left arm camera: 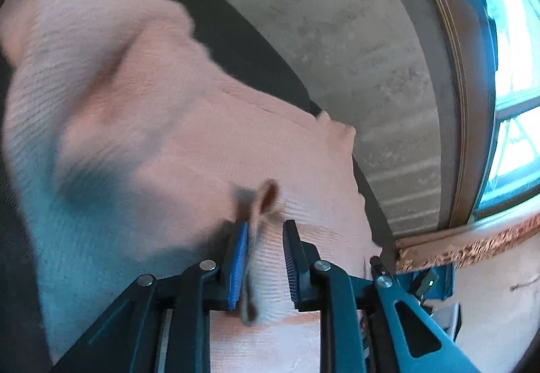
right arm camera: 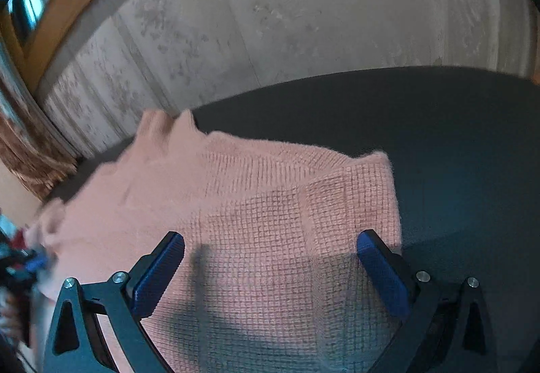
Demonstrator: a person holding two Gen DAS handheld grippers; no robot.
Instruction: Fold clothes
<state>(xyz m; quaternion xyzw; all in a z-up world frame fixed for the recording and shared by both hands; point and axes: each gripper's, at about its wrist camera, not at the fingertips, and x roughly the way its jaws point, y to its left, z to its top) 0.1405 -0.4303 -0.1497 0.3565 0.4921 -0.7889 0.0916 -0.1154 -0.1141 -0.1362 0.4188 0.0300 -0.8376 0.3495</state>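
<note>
A pink knitted sweater [left arm camera: 152,120] lies spread over a dark tabletop [left arm camera: 236,35]. My left gripper [left arm camera: 265,258] is nearly closed, and a bunched fold of the sweater fills the narrow gap between its blue pads. This view is blurred by motion. In the right wrist view the sweater [right arm camera: 270,204] shows its waffle knit, with a folded layer on its right side. My right gripper [right arm camera: 270,258] hovers just above it, fingers wide apart and holding nothing. The sweater's left end rises toward the blurred left gripper [right arm camera: 30,265] at the frame's edge.
The dark tabletop [right arm camera: 438,137] runs right of the sweater up to a grey concrete wall [right arm camera: 270,19]. A window [left arm camera: 513,69] with a wooden frame stands beside the table. A rough chipboard ledge [left arm camera: 472,245] sits below it.
</note>
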